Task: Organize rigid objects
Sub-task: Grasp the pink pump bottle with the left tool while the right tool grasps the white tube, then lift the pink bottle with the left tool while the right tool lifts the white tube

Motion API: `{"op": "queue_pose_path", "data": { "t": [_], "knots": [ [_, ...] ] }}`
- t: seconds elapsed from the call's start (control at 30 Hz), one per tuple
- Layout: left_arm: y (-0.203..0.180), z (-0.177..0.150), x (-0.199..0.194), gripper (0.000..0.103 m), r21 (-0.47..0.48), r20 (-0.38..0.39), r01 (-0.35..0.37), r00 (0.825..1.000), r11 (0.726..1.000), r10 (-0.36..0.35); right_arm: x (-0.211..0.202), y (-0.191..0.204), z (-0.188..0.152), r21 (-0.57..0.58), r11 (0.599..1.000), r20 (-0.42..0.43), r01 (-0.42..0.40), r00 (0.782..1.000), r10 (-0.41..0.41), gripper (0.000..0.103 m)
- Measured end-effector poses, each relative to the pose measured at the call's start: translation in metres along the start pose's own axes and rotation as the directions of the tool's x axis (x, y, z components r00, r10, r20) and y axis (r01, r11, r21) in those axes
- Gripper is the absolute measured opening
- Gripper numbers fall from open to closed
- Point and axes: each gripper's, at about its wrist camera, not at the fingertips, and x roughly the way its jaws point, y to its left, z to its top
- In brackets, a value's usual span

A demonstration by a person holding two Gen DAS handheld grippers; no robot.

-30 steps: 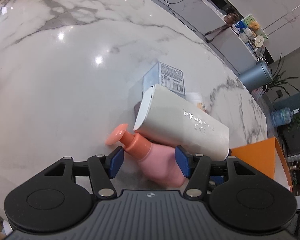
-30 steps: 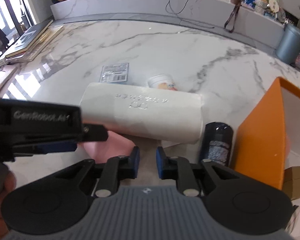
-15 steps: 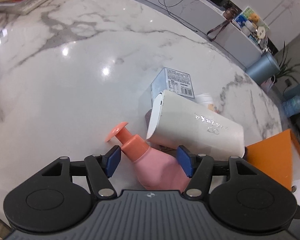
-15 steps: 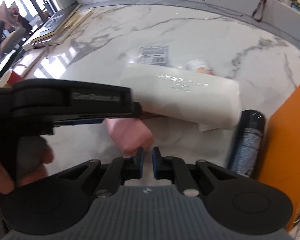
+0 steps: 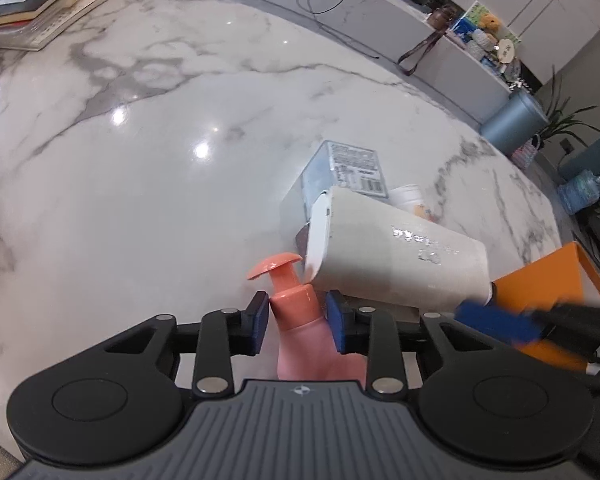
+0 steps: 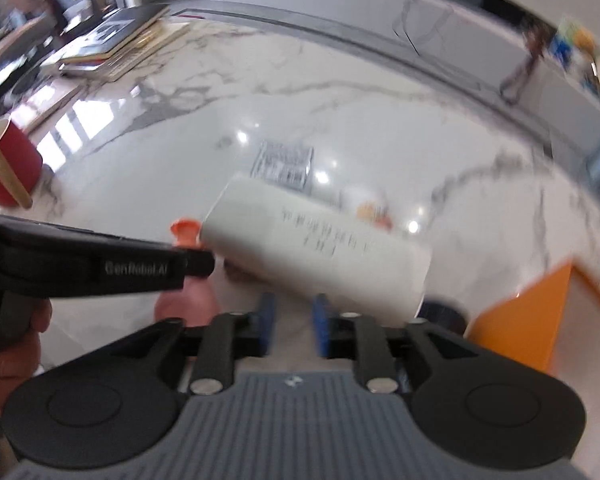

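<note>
A pink pump bottle [image 5: 300, 320] with an orange pump head lies on the marble table [image 5: 139, 160]. My left gripper [image 5: 296, 320] is closing on its orange collar, and both blue pads touch it. In the right wrist view the left gripper [image 6: 195, 264] comes in from the left over the bottle [image 6: 185, 300]. A white cylinder [image 5: 396, 256] lies on its side across the bottle, just beyond my right gripper [image 6: 292, 320]. The right jaws are opening, with only bare table between the pads. One blurred right fingertip [image 5: 496, 320] shows in the left wrist view.
An orange bin [image 6: 520, 312] stands at the right. Behind the cylinder [image 6: 320, 248] are a pale blue labelled box [image 5: 340, 176] and a small white jar [image 5: 410, 196]; a dark can [image 6: 440, 312] lies beside it. Books [image 6: 111, 40] and a red cup [image 6: 7, 168] sit far left.
The left jaws have closed from wide apart onto the pink bottle's collar. The right jaws, shut before, have parted, and the right gripper has lifted and rolled.
</note>
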Motion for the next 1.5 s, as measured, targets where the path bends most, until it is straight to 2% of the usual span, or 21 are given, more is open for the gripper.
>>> {"op": "queue_pose_path", "data": {
  "t": [0.07,0.17,0.3,0.37,0.5,0.57,0.67,0.83,0.93,1.0,1.07,1.13,1.2,1.27,1.37,1.5],
  "knots": [
    [0.000,-0.001,0.002,0.040,0.002,-0.008,-0.006,1.000,1.000,0.006,0.001,0.001,0.007,-0.087,0.996,0.006,0.025,1.000,-0.025,0.037],
    [-0.007,-0.002,0.001,0.043,0.063,-0.002,-0.030,1.000,0.998,0.030,0.011,0.003,0.015,-0.213,0.977,-0.019,0.017,1.000,-0.022,0.045],
    [-0.015,-0.005,0.004,0.044,0.132,0.004,-0.048,0.999,0.990,0.048,0.027,0.002,0.022,-0.366,0.931,-0.057,0.008,0.998,-0.031,0.056],
    [-0.016,-0.005,0.005,0.043,0.148,0.006,-0.044,0.999,0.988,0.043,0.034,0.001,0.024,-0.405,0.915,-0.069,0.003,0.997,-0.033,0.058],
    [-0.015,-0.004,0.006,0.039,0.149,0.011,-0.042,0.999,0.988,0.041,0.046,-0.003,0.028,-0.433,0.901,-0.072,-0.006,0.997,-0.028,0.075],
    [-0.014,-0.003,0.006,0.038,0.148,0.011,-0.038,0.999,0.988,0.037,0.053,-0.003,0.030,-0.432,0.902,-0.077,-0.002,0.996,-0.034,0.079],
    [-0.013,-0.004,0.005,0.038,0.150,0.008,-0.034,0.999,0.988,0.033,0.053,0.003,0.028,-0.441,0.898,-0.064,0.020,0.996,-0.054,0.077],
    [-0.012,-0.004,0.003,0.038,0.149,0.009,-0.039,0.999,0.988,0.038,0.042,0.011,0.025,-0.429,0.903,-0.077,0.037,0.994,-0.078,0.051],
    [-0.012,-0.004,0.003,0.037,0.148,0.012,-0.045,0.999,0.988,0.044,0.039,0.018,0.022,-0.450,0.891,-0.068,0.060,0.993,-0.101,0.045],
    [-0.012,-0.005,0.002,0.037,0.156,0.020,-0.058,0.998,0.986,0.056,0.039,0.020,0.022,-0.479,0.876,-0.060,0.054,0.994,-0.094,0.046],
    [-0.011,-0.005,0.001,0.037,0.155,0.023,-0.057,0.998,0.986,0.054,0.042,0.021,0.023,-0.515,0.856,-0.064,0.048,0.993,-0.095,0.053],
    [-0.010,-0.005,0.001,0.036,0.154,0.024,-0.054,0.998,0.987,0.051,0.048,0.022,0.024,-0.554,0.831,-0.079,0.038,0.992,-0.098,0.067],
    [-0.010,-0.004,0.002,0.036,0.157,0.025,-0.052,0.999,0.986,0.048,0.053,0.021,0.026,-0.603,0.798,-0.094,0.017,0.991,-0.092,0.076],
    [-0.012,-0.004,0.003,0.035,0.169,0.026,-0.051,0.999,0.984,0.047,0.061,0.019,0.029,-0.631,0.776,-0.114,0.000,0.989,-0.093,0.078],
    [-0.013,-0.003,0.005,0.035,0.178,0.025,-0.046,0.999,0.983,0.042,0.073,0.013,0.035,-0.606,0.795,-0.155,-0.035,0.985,-0.076,0.078],
    [-0.012,-0.002,0.007,0.035,0.168,0.012,-0.036,0.999,0.985,0.034,0.073,0.010,0.037,-0.538,0.840,-0.197,-0.076,0.980,-0.037,0.071]
  ]
}}
